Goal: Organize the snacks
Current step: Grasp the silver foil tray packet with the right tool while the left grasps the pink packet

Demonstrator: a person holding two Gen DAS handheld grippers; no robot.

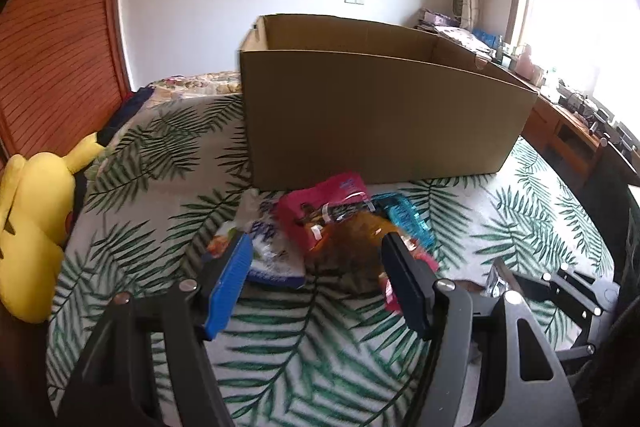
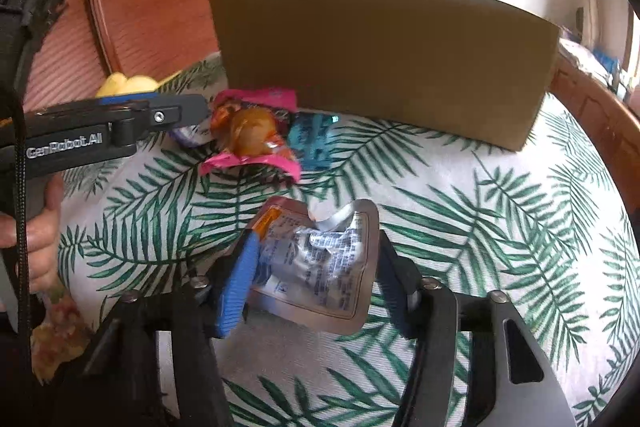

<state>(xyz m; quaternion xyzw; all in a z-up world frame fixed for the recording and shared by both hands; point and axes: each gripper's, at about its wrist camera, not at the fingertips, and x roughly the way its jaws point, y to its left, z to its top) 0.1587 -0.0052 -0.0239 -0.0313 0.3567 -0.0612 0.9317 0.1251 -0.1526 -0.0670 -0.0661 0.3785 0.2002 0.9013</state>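
Observation:
A heap of snack packets lies on the leaf-print bedspread point(image 1: 160, 163) in front of a big open cardboard box point(image 1: 380, 107). It holds a pink packet point(image 1: 320, 203), a brown-orange one point(image 1: 352, 251), a blue one point(image 1: 404, 215) and a white-blue one point(image 1: 272, 255). My left gripper point(image 1: 316, 241) is open at the near side of the heap, its pads not pressing on anything. In the right wrist view, my right gripper point(image 2: 316, 243) is shut on a crumpled silver foil pouch point(image 2: 324, 263), nearer than the heap point(image 2: 252, 135). The box point(image 2: 384, 67) stands behind.
A yellow plush toy point(image 1: 32, 227) lies at the bed's left edge by a wooden wardrobe point(image 1: 52, 39). A cluttered wooden desk point(image 1: 580, 115) runs along the right under the window. A hand point(image 2: 40, 223) holds the left gripper point(image 2: 192, 111).

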